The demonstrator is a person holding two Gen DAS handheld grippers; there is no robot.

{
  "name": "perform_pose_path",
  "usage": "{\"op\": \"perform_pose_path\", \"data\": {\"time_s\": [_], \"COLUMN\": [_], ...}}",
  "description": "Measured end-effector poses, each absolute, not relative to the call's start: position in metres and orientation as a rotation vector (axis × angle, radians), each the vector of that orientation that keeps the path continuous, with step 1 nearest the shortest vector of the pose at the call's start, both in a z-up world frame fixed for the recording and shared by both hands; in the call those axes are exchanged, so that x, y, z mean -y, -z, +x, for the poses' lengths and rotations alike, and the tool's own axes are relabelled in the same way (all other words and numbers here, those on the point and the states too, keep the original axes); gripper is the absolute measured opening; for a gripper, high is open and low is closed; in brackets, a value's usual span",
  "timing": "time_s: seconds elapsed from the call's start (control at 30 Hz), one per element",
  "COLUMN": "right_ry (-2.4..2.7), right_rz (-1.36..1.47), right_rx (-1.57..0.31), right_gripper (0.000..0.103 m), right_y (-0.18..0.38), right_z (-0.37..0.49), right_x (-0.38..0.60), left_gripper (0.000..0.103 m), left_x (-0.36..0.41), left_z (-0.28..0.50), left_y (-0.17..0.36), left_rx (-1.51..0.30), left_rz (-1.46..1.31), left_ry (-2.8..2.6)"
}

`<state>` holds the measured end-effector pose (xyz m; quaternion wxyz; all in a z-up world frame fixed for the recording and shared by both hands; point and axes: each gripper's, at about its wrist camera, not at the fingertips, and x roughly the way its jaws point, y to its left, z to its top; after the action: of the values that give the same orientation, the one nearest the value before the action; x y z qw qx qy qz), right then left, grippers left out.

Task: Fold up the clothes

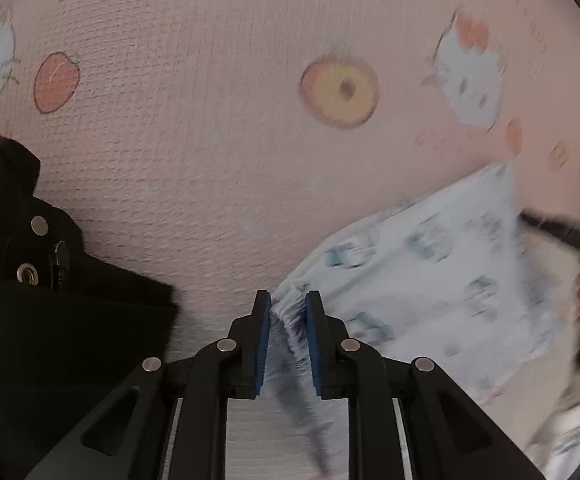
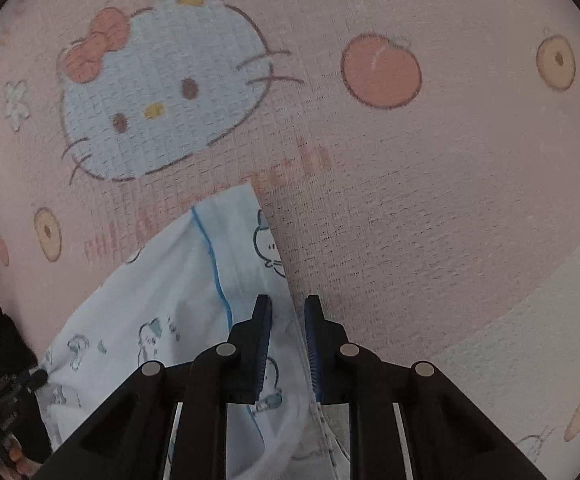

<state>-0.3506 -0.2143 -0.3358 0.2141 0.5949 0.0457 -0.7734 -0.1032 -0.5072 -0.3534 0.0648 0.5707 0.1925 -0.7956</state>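
Left gripper (image 1: 287, 304) pinching a gathered, ruffled edge of the white printed garment (image 1: 430, 264), blue pads (image 1: 263, 344) pressed onto the bunched cloth from both sides; from that pinch, spreading away to the right over the pink cartoon-print sheet (image 1: 194, 128), blurred toward the far edge; seen at the right rim of the left wrist view, a dark smeared shape with a green light, too blurred to name; lying at the left of the same view, a black garment (image 1: 30, 280) with metal snaps, apart from the white one, flat on the sheet.

Right gripper (image 2: 288, 306) closed down narrow on the other side of the white printed garment (image 2: 170, 300), a thin hem edge running up between the pads (image 2: 265, 344); whether the right pad bears fully on the cloth, not certain, though the fabric hangs taut from the fingers; blue piping (image 2: 210, 256) curving along the cloth just left of the fingers; small cartoon figures printed across it; one corner reaching up toward the large cat face printed on the pink cartoon-print sheet (image 2: 390, 208); beside the orange fruit print, bare sheet only; at the lower left rim of the right wrist view, black hardware touching the garment's far edge, hard to make out.
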Motion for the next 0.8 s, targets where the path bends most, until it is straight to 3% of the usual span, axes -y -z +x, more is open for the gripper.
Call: {"op": "perform_pose_path", "data": {"time_s": [0.07,0.1,0.13,0.17,0.2,0.33,0.5,0.8], "right_ry": [2.157,2.178,2.194,2.197,2.199,2.162,2.198,2.167], "right_rz": [1.616,1.599,1.580,1.573,1.568,1.591,1.605,1.523], "right_rx": [-0.195,-0.223,-0.228,-0.204,-0.176,-0.018,0.002,0.264], "right_gripper": [0.027,0.048,0.062,0.062,0.062,0.066,0.071,0.073], "right_y": [0.325,0.319,0.311,0.305,0.299,0.294,0.280,0.298], "right_z": [-0.344,-0.341,-0.337,-0.334,-0.331,-0.314,-0.292,-0.249], "right_x": [0.209,0.205,0.198,0.192,0.185,0.163,0.154,0.102], "left_gripper": [0.021,0.036,0.046,0.063,0.068,0.068,0.068,0.068], "left_x": [0.513,0.516,0.516,0.516,0.515,0.514,0.494,0.471], "left_z": [-0.098,-0.095,-0.093,-0.090,-0.087,-0.072,-0.060,-0.029], "left_y": [0.342,0.337,0.334,0.329,0.324,0.310,0.305,0.293], "left_rx": [-0.763,-0.833,-0.851,-0.864,-0.888,-0.914,-0.921,-0.658], "left_rz": [1.653,1.626,1.614,1.584,1.563,1.536,1.538,1.544], "left_ry": [2.436,2.440,2.440,2.448,2.463,2.491,2.488,2.502]}}
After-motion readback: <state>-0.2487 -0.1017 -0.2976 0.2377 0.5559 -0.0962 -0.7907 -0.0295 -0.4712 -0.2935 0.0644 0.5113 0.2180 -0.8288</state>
